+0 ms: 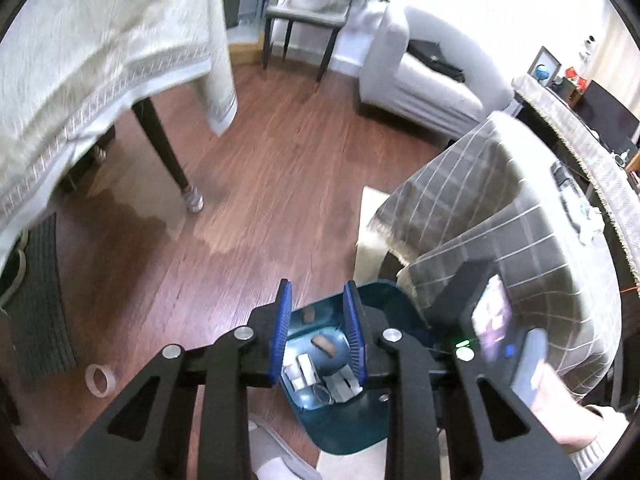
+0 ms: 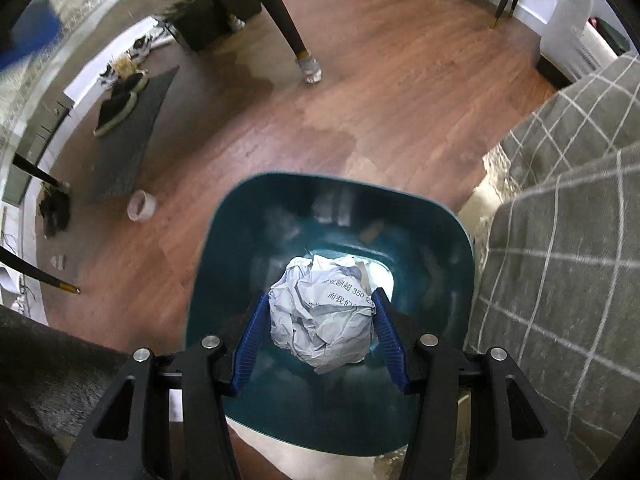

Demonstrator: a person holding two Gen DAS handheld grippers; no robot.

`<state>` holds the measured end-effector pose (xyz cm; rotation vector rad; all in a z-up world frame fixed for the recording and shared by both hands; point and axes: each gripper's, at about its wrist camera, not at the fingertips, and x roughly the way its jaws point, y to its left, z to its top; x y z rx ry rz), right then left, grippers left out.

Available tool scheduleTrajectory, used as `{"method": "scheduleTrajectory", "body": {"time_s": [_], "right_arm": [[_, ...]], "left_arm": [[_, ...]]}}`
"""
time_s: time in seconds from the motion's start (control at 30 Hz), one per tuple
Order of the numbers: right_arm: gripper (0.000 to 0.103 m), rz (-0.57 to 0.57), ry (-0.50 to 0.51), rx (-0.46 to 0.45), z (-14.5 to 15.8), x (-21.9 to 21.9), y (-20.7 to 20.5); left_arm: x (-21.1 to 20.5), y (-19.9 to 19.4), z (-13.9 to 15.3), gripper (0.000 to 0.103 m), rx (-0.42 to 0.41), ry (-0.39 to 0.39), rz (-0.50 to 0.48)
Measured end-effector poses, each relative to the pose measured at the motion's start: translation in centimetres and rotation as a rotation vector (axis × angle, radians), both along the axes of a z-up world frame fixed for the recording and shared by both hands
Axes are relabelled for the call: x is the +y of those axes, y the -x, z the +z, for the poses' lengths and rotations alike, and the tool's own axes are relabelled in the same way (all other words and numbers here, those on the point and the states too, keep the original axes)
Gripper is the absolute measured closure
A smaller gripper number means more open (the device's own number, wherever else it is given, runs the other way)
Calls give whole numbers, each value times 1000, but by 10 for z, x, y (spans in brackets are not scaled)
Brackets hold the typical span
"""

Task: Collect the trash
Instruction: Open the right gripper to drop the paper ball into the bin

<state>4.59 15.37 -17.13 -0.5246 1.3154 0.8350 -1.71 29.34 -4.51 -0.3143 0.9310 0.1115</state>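
2 grippers work over a teal bin (image 2: 224, 240) that stands on the wooden floor (image 2: 400, 100) beside a grey checked cover (image 2: 560, 240) draped over furniture. The right gripper (image 2: 322, 320) points steeply down into the bin's mouth, and its blue pads press on both sides of a crumpled paper ball (image 2: 320, 312) with printed characters on it; the ball hangs above the bin's bottom, inside the rim as this view shows it.

The left gripper (image 1: 318, 336) hangs higher, its blue fingers (image 1: 282, 332) standing a narrow way apart with nothing between them. Through that gap the left wrist view shows the bin (image 1: 340, 432) from above, with several small bits of trash (image 1: 308, 372) lying on its bottom: pale scraps and a brown piece (image 1: 325, 344).

1 roll of tape (image 1: 100, 380) lies on the floor to the left of the bin, well apart from it, near a dark mat (image 1: 40, 300). A table leg (image 1: 160, 148) under a pale tablecloth (image 1: 80, 60) stands farther off. At the lower right of the left view, a hand (image 1: 560, 408) holds the other gripper's body, blurred.
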Motion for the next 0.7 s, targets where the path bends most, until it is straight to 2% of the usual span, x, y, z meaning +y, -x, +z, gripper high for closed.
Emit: {"method": "scheduleTrajectory", "body": {"time_s": [0.17,0.23,0.37,0.57,0.7], "right_arm": [[46,42,83,-16,-12,-10,10],[38,57,105,-24,-14,-14,13],[38,71,119,-44,-10,-21,20],[39,64,7,-50,23,-29,18],[48,67,-76,-67,51,-31,18]], "left_arm": [[-12,-2,19,76,-39,8,-18],[-16,-4,25,76,-53,10,-19],[-22,-4,38,75,-73,13,-22],[-34,-7,56,75,-111,0,-16],[-42,-9,69,75,-136,-25,-11]]}}
